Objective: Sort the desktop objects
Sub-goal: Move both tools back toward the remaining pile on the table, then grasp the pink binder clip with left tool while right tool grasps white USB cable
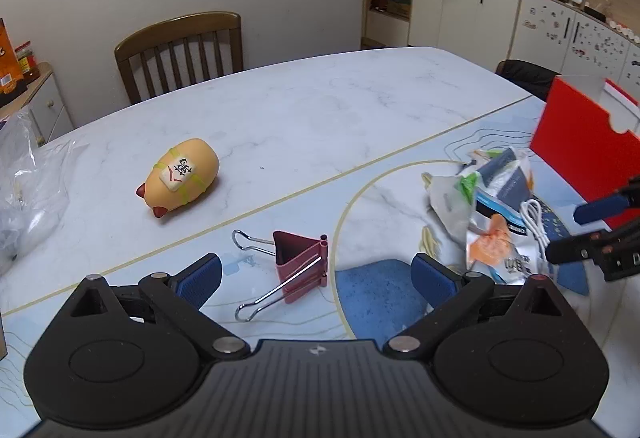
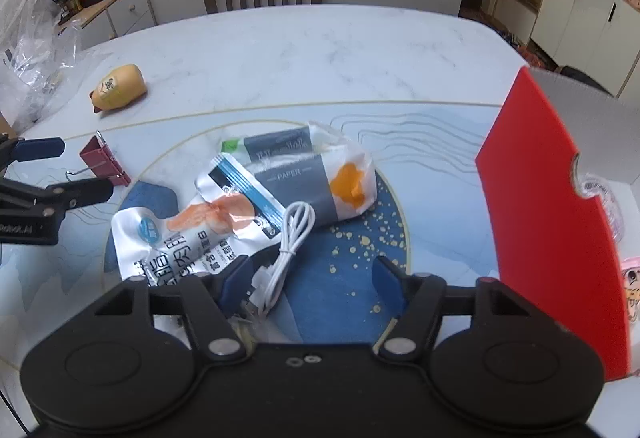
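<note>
Between my left gripper's (image 1: 316, 280) wide-open jaws lies the pink metal binder clip (image 1: 300, 264), untouched; its upright wire handle could snag a pad and skid it away; my right gripper (image 2: 310, 278), part-open and empty, straddles the coiled white cable (image 2: 290, 238), which may drag the crumpled snack packet (image 2: 176, 234) along. What fills the red cardboard box (image 2: 544, 206) at right is cut off.

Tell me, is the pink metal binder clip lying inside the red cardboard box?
No, the pink metal binder clip lies on the table mat, apart from the red cardboard box.
</note>
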A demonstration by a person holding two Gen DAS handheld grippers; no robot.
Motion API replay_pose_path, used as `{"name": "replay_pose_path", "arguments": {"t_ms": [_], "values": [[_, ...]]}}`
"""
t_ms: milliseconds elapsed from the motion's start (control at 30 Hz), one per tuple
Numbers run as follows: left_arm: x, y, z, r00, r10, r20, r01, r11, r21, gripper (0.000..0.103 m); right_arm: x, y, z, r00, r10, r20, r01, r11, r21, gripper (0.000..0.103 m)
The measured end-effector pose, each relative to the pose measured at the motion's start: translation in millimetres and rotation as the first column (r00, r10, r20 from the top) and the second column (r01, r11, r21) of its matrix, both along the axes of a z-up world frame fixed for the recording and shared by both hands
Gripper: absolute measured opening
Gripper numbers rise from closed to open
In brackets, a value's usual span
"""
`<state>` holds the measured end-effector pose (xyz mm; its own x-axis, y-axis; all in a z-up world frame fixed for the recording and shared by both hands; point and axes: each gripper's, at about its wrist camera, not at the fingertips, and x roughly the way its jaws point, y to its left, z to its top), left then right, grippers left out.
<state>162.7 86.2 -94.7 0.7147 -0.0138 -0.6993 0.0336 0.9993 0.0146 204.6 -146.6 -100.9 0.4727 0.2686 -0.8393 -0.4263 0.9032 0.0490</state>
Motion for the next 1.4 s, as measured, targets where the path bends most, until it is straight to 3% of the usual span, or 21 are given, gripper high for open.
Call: {"name": "replay_pose_path", "arguments": {"t_ms": [400,500,733,1100,1200,1400], "values": [[13,-6,-14,0.998,0.066,-0.021,-0.065,0.997,0.038,0.100,12,2,-14,0.999,-0.020,-0.042,0.021,0.999,0.027,0.054],[15,-5,-15,0.997,0.070,-0.028,-0.069,0.997,0.028,0.092,14,2,-14,0.999,-0.023,-0.047,0.025,0.999,0.042,0.051],[19,-7,-15,0.997,0.070,-0.042,-0.069,0.997,0.020,0.062,19,4,-15,0.998,-0.021,-0.067,0.026,0.997,0.073,0.041],[18,-5,-16,0.993,0.099,-0.059,-0.097,0.995,0.028,0.032,20,2,-15,0.996,-0.042,-0.078,0.048,0.995,0.087,0.022],[18,-5,-15,0.993,0.098,-0.062,-0.096,0.995,0.027,0.030,19,-1,-15,0.996,-0.053,-0.076,0.060,0.994,0.090,0.012],[13,-5,-12,0.994,0.094,-0.059,-0.093,0.995,0.027,0.030,17,-5,-12,0.995,-0.075,-0.065,0.080,0.993,0.084,0.003]]}}
